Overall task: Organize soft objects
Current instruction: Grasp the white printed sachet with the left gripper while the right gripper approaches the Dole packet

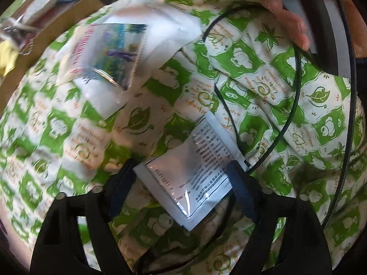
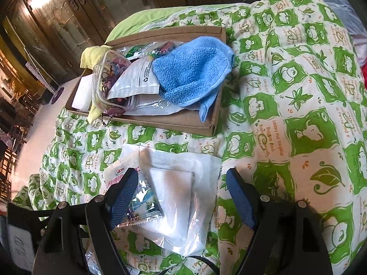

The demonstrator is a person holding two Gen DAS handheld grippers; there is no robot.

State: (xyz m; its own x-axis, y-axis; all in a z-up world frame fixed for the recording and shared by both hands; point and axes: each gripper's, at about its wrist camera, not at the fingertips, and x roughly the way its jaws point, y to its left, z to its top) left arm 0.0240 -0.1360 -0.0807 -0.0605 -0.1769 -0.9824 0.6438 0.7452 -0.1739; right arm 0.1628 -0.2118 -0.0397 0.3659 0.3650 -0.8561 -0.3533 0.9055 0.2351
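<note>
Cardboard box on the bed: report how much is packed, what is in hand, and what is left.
Done: the cardboard box already holds a blue cloth, a yellow cloth and several pouches. In hand: the open left gripper straddles a silver sachet, not yet clamped. Left: a white packet and a colourful sachet lie on the quilt between the open right gripper's fingers.

a bed is being covered by a quilt (image 2: 298, 105) printed in green and white squares. a shallow cardboard box (image 2: 174, 123) is lying directly on it, toward the far side. nearer, a flat white pouch (image 2: 183, 183) is resting on the quilt, with a colourful printed sachet (image 2: 142, 204) lying against its left edge. a silvery sachet (image 1: 195, 174) with printed text is also lying on the quilt, with a black cable (image 1: 296, 105) looped beside it.
</note>
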